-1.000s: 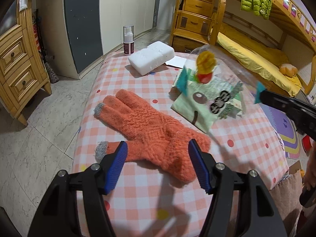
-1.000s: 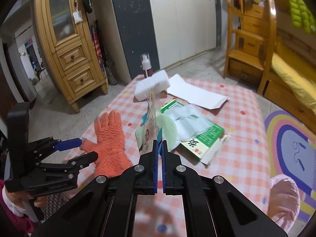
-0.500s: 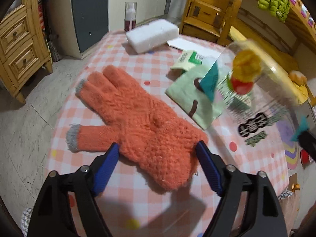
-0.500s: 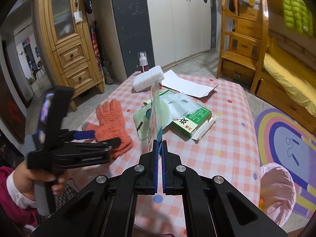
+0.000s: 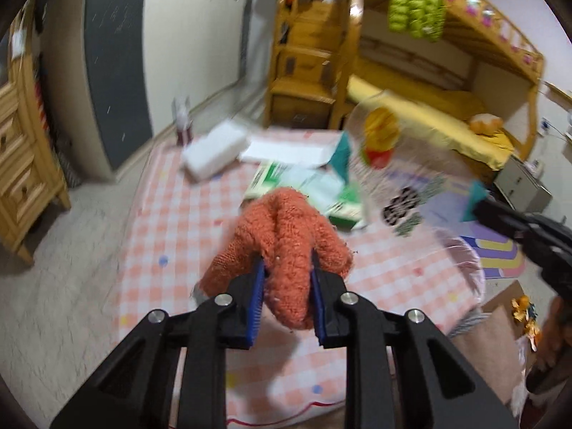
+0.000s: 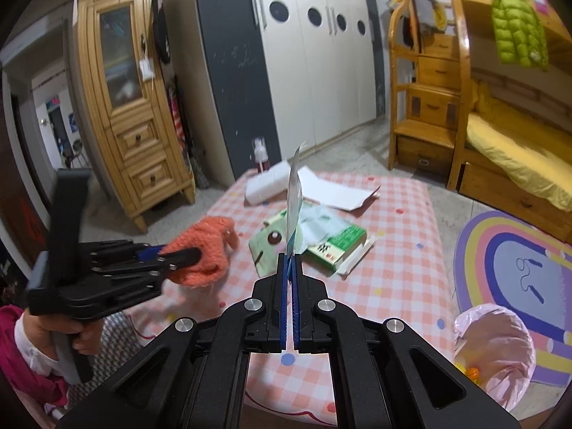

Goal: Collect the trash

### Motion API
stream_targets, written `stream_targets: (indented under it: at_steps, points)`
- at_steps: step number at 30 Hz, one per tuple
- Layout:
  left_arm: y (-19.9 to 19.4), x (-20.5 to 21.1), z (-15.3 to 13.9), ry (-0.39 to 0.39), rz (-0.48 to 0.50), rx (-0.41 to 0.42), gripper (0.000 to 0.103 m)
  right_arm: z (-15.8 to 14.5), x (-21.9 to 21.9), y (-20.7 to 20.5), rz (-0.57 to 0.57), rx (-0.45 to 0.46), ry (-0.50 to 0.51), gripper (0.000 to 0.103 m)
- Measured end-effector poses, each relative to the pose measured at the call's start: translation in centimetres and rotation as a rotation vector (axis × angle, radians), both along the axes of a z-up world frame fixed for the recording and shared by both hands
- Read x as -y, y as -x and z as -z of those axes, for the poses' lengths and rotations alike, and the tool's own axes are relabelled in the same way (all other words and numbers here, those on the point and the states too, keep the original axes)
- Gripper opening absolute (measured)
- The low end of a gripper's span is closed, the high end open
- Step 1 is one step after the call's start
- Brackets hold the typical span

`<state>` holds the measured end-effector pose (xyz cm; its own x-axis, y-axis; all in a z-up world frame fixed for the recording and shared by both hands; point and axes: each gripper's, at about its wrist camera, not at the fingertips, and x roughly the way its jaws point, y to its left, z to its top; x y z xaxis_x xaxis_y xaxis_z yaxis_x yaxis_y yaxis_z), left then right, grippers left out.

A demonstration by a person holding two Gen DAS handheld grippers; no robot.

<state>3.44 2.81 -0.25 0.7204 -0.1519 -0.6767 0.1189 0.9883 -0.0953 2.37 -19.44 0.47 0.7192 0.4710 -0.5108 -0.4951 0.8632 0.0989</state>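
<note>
Left wrist view, left gripper (image 5: 287, 287) fingers clamping orange glove (image 5: 286, 239), right gripper (image 6: 290, 264) pinching clear wrapper (image 6: 295, 207)

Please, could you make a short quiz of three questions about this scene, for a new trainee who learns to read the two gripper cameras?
1. True or false: the left gripper is shut on the orange glove.
2. What does the right gripper hold? A) the white foam block; B) a clear printed plastic wrapper; C) the green and white box.
3. Fill in: beside the checked table, on the right gripper's side, stands a bin lined with a ____ bag.

Key: 1 true. 2 B; the wrapper stands upright, pinched by its lower edge. 3 pink.
</note>
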Motion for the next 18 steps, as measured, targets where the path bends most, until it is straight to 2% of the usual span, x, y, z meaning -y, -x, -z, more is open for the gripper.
stream_targets:
  at_steps: [3, 7, 12, 18]
  points:
    - [0.8, 1.9, -2.0, -0.014, 0.057, 0.046, 0.021, -0.7, 1.5, 0.6, 0.028, 0.016, -0.034, 0.002]
    - [1.1, 5.3, -3.2, -0.032, 0.137, 0.079, 0.021, -1.1, 3.7, 1.4, 0.084, 0.034, -0.052, 0.002]
    - [0.5, 10.7, -3.4, -0.044, 0.254, 0.089, 0.021, -0.9, 7.9, 2.4, 0.195, 0.038, -0.068, 0.002]
    - [-0.6, 18.1, -2.4, -0.04, 0.434, 0.094, 0.021, -0.1, 15.0, 3.9, 0.395, 0.024, -0.089, 0.002]
